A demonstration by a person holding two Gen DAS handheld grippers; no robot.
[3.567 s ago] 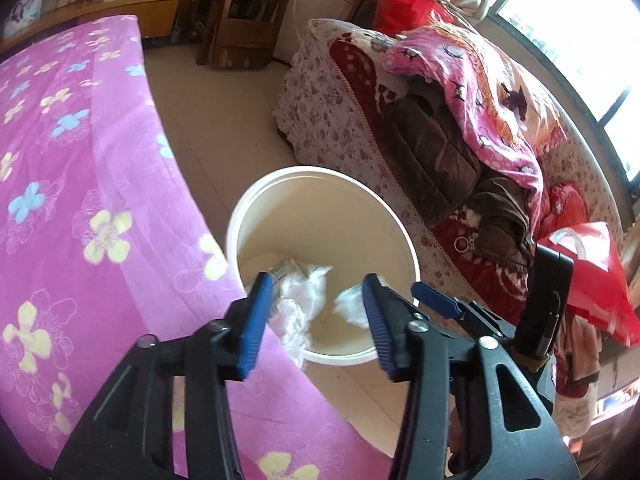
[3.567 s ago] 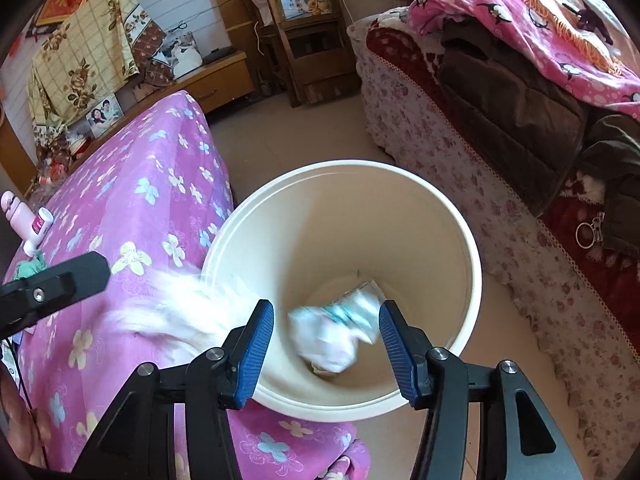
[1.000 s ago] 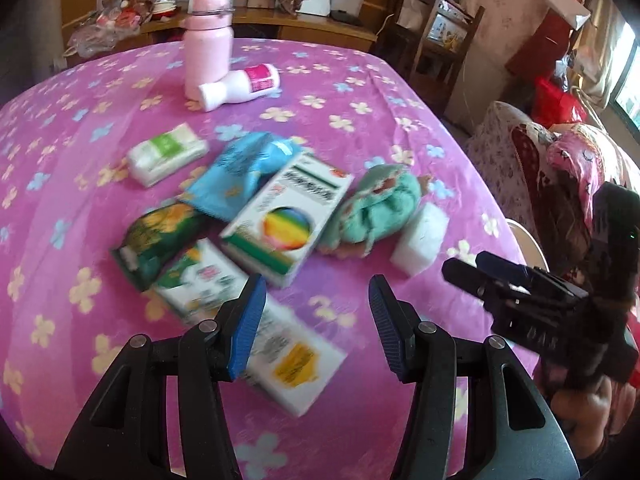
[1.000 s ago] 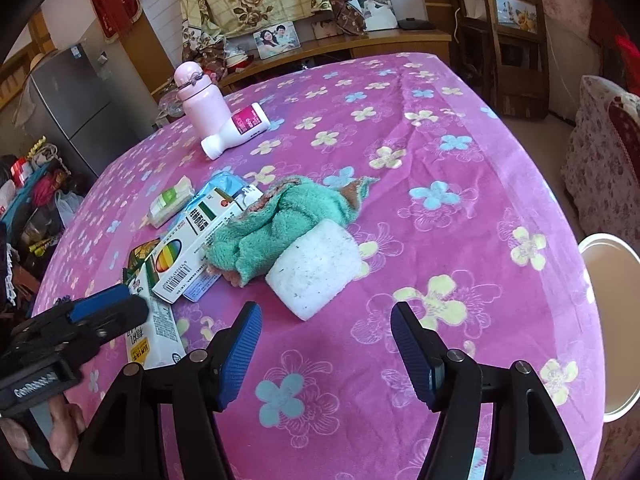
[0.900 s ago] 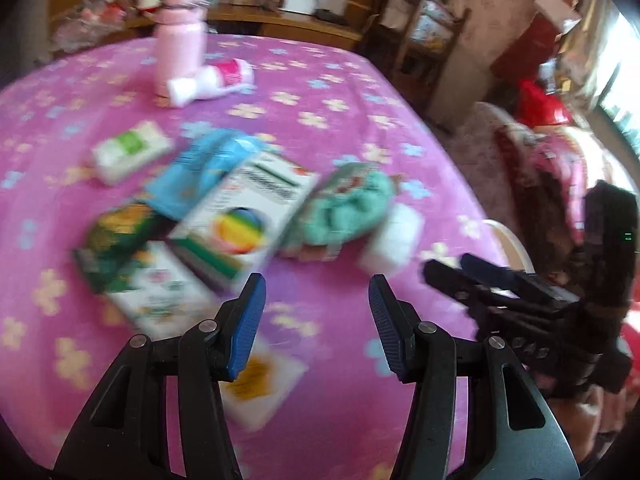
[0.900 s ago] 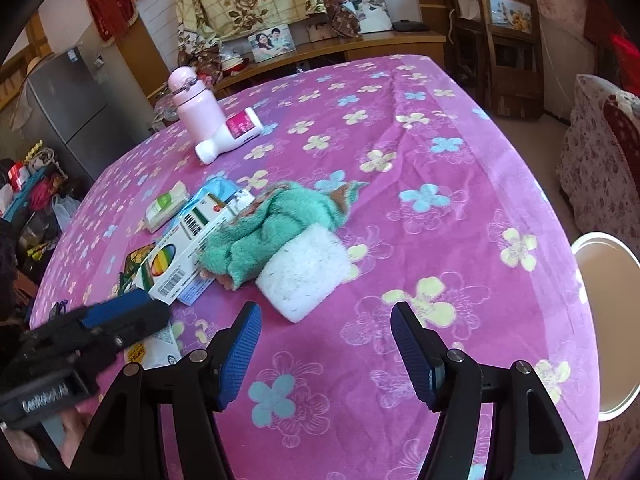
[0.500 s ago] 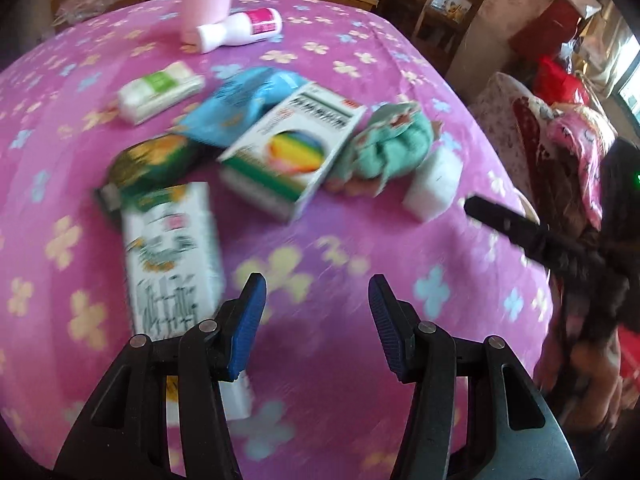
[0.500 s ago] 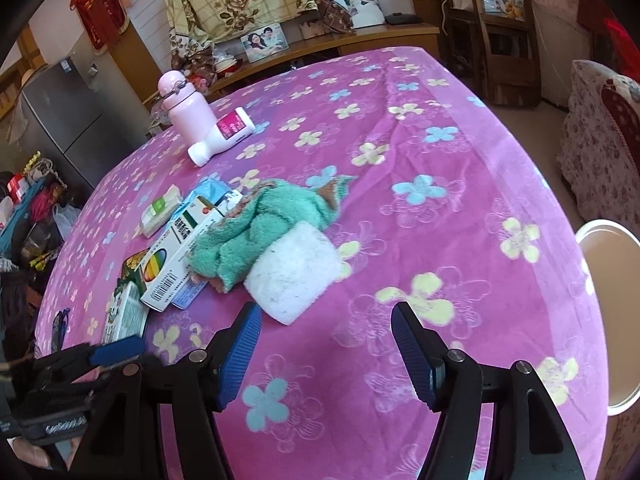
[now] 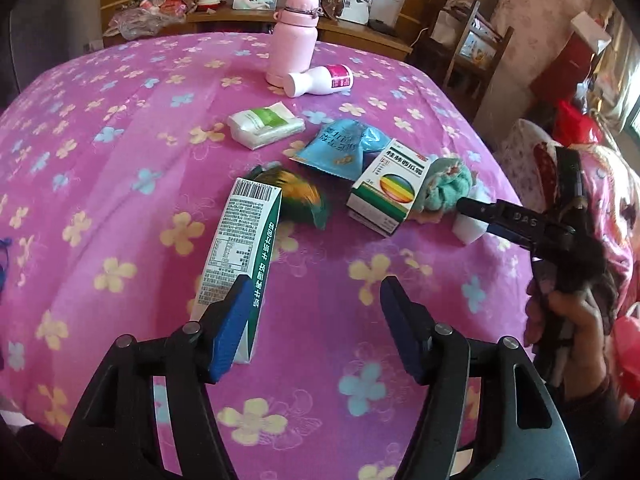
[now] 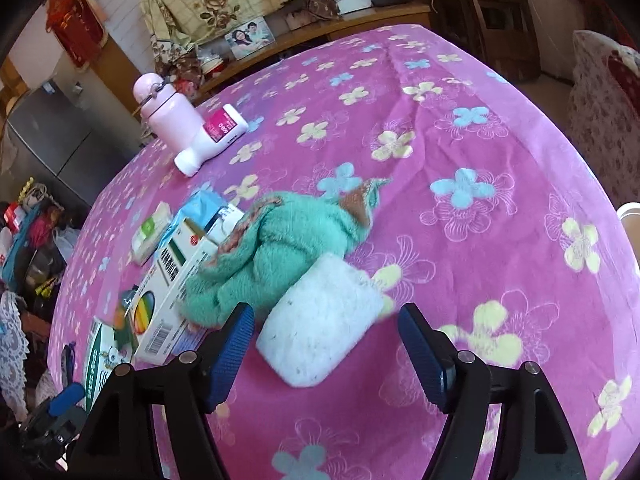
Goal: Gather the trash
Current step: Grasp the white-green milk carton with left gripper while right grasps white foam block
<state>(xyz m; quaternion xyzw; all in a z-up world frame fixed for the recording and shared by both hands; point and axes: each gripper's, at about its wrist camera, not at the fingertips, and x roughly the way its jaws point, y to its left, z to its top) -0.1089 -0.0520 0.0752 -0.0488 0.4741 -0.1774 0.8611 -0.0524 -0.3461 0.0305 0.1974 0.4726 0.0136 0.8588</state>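
On the pink flowered tablecloth point(image 9: 120, 184) lie a green-and-white carton point(image 9: 240, 248), a green snack wrapper point(image 9: 304, 200), a blue packet point(image 9: 340, 148), a rainbow-printed box point(image 9: 390, 188), a teal towel point(image 10: 288, 252) and a white sponge point(image 10: 320, 328). My left gripper point(image 9: 314, 320) is opening above the cloth; its left finger overlaps the carton's near end, and nothing is between the pads. My right gripper point(image 10: 326, 344) is opening too. The sponge lies just ahead between its fingertips, untouched by the pads. The right gripper point(image 9: 476, 210) shows over the sponge in the left wrist view.
A tissue pack point(image 9: 266, 124), an upright pink bottle point(image 9: 294, 40) and a white bottle point(image 9: 320, 80) on its side sit farther back. The bin's white rim point(image 10: 630, 216) peeks past the table's right edge. A hand point(image 9: 568, 320) holds the right gripper.
Both pairs of jaws stand wider. The left gripper has swung over to the carton's near end. The right gripper has come down closer to the sponge.
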